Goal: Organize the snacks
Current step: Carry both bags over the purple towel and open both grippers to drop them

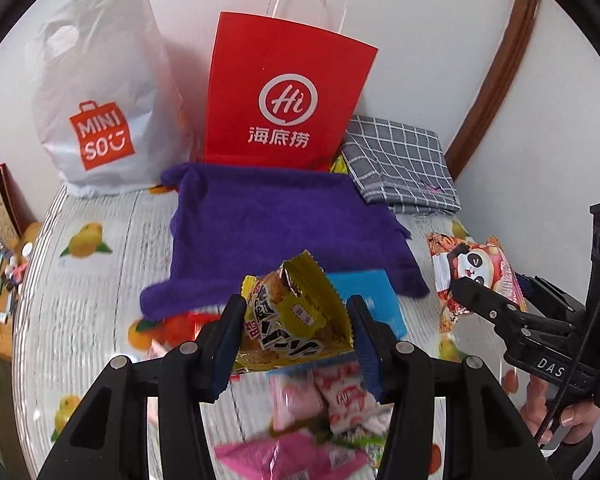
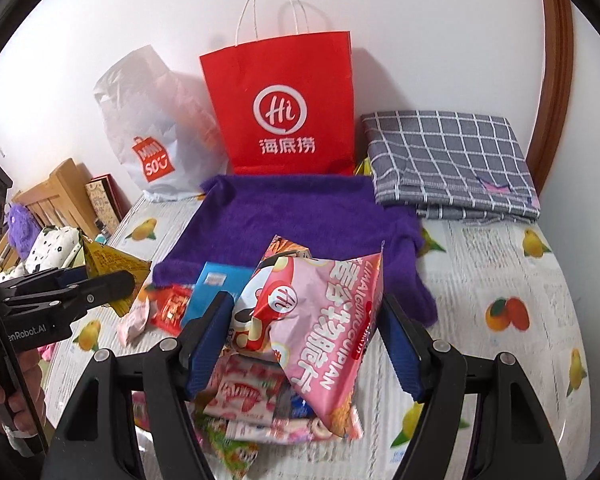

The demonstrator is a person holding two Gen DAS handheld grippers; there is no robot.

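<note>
Hidden: the heap of small snacks (image 2: 256,400) under both tools is blurred and partly covered by the held packets; its wrapper print cannot be read. A blue box (image 2: 216,292) and a red sachet (image 2: 172,308) show only in part beside the heap.
Cut off: the plaid cloth (image 2: 452,160) covers something yellow at its near left corner; what it is cannot be told.
Left tongs (image 1: 296,320): clenched on a yellow snack packet (image 1: 296,312), lifted above the heap; its dark block lettering is too crumpled to read.
Right tongs (image 2: 308,320): gripping a pink snack packet (image 2: 320,320) from both sides, tilted, its lower end near the heap and possibly touching it.
Open room: the bench (image 2: 500,280), with its fruit-print cover, lies bare to the right of the purple towel (image 2: 300,216). The towel itself is spread flat, bare in the middle, just behind the held packets.
Edges: a red paper bag (image 2: 280,112) and a white plastic bag (image 2: 152,136) stand at the back against the wall; the towel's far edge meets the red bag's foot. Left of the bench edge is clutter.
Writing: red bag "Hi" in a ring over "海底捞"; white bag "MINISO"; pink packet "LIMAIGUWUCUIPIAN" with a small "Hi" roundel and a panda face; "DAS" on the right tool's body.
</note>
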